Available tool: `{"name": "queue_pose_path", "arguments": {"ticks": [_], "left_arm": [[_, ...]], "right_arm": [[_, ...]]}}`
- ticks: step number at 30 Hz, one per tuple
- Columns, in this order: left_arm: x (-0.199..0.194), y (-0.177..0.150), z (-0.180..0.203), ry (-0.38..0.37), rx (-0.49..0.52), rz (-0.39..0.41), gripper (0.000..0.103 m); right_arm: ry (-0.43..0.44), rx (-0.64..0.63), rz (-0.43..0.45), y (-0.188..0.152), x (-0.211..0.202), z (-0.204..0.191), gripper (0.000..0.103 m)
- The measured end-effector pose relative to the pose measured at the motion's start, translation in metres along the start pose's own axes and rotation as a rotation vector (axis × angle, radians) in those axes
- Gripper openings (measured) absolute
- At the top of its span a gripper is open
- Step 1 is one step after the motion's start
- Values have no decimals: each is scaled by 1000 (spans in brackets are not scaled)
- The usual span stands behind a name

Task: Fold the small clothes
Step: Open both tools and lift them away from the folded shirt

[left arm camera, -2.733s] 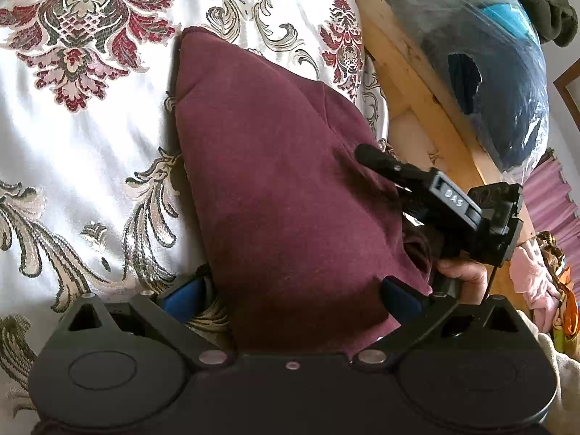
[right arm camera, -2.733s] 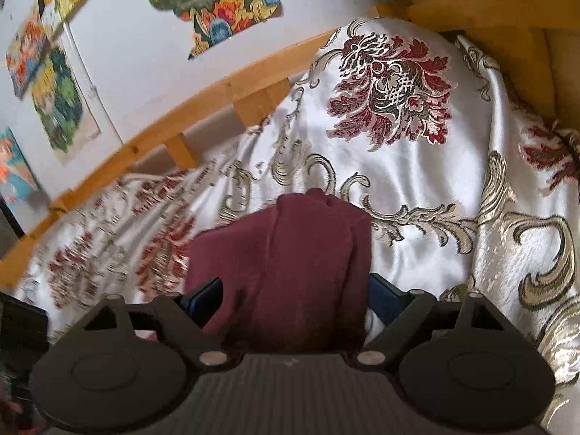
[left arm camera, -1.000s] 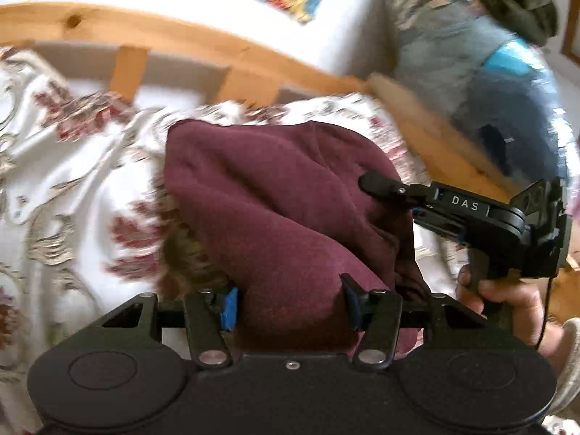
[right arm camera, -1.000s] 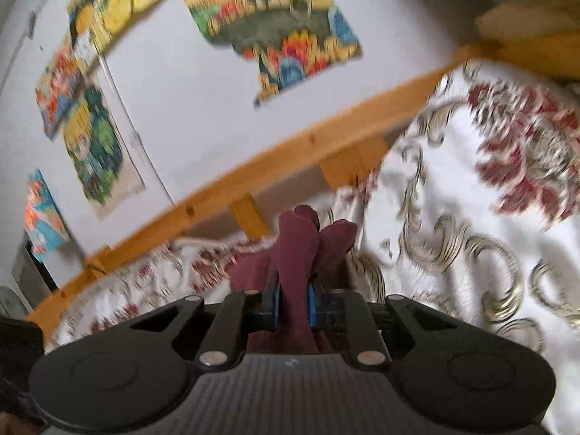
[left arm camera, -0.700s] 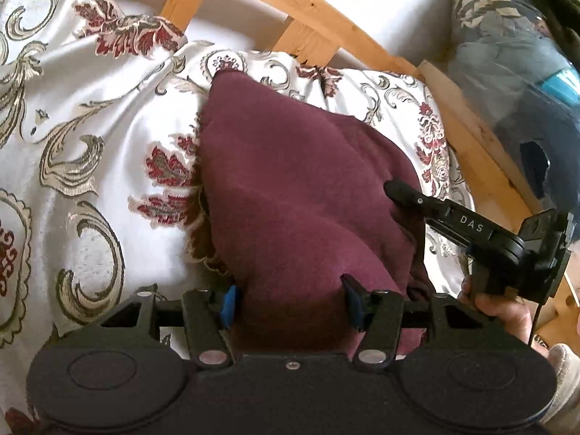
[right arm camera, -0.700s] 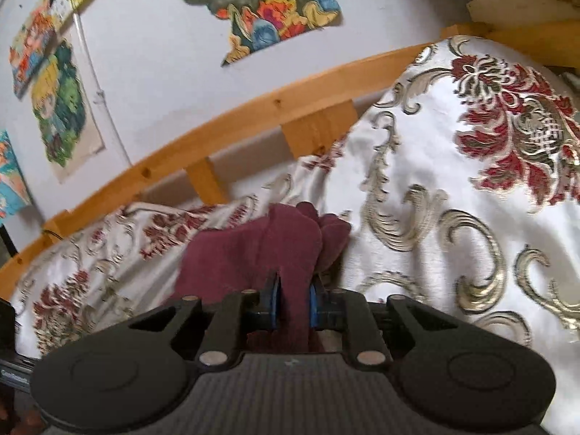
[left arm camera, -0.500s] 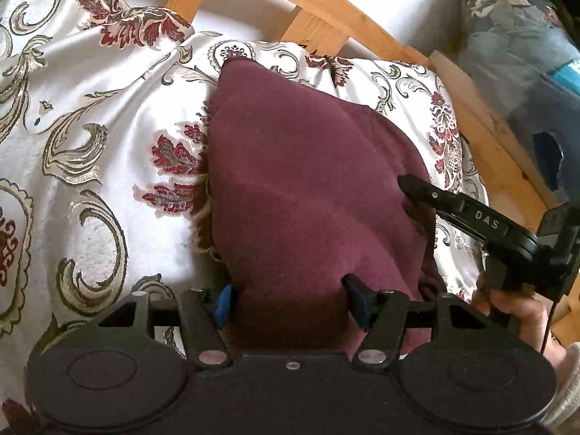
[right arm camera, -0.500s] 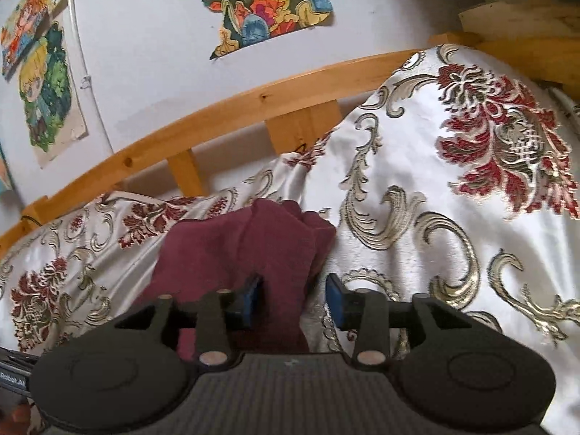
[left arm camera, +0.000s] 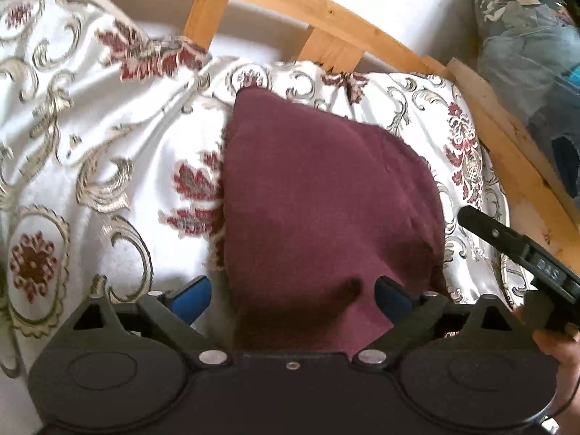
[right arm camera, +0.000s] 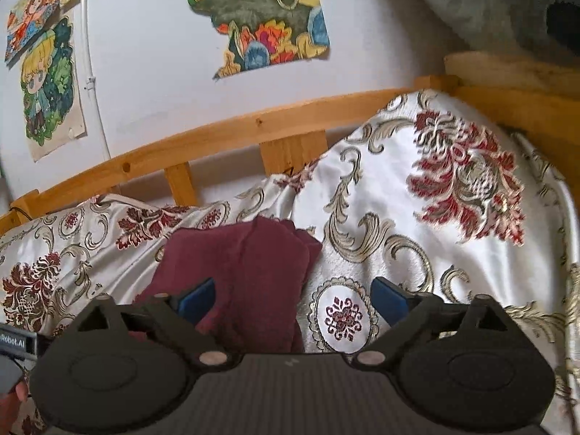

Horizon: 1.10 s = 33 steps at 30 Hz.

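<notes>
Bedspread [left arm camera: 108, 152] under soft maroon garment [left arm camera: 326, 199]; both grippers' jaws opening, pads clear — limp fabric, best pinched at corners.

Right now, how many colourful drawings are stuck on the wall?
3 show in the right wrist view: a landscape drawing in the middle, a blond cartoon figure at left, and another drawing above it, cut off. More may be hidden.

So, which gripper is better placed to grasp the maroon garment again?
Left. The maroon garment fills the left gripper's opening jaws; the right gripper, also opening, has only its edge.
</notes>
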<state>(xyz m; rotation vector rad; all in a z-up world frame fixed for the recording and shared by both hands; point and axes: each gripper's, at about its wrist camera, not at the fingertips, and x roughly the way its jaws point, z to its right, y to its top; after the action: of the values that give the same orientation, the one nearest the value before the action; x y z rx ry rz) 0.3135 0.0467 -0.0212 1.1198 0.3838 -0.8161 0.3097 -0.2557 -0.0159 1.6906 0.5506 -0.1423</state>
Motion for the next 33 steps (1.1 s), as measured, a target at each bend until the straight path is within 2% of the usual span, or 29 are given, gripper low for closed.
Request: {"name": "queue_pose_path", "arguments": {"ticks": [2, 7, 13, 18, 23, 27, 33], "left_arm": [[-8, 3, 6, 15, 19, 21, 100], [-37, 7, 26, 60, 95, 104, 102], [-87, 1, 47, 102, 181, 206, 102], [-129, -13, 59, 155, 205, 259, 102], [-172, -30, 72, 204, 209, 333, 102], [-197, -47, 77, 263, 217, 352, 102], [-227, -74, 74, 287, 193, 341, 102]], "right_arm": [[-8, -9, 20, 2, -11, -4, 102], [-26, -35, 76, 8, -45, -17, 103], [6, 14, 160, 9, -93, -29, 103], [1, 13, 207, 9, -132, -43, 103], [-5, -43, 221, 3, -169, -60, 103], [11, -97, 222, -5, -197, -75, 103], [35, -133, 234, -17, -231, -92, 103]]}}
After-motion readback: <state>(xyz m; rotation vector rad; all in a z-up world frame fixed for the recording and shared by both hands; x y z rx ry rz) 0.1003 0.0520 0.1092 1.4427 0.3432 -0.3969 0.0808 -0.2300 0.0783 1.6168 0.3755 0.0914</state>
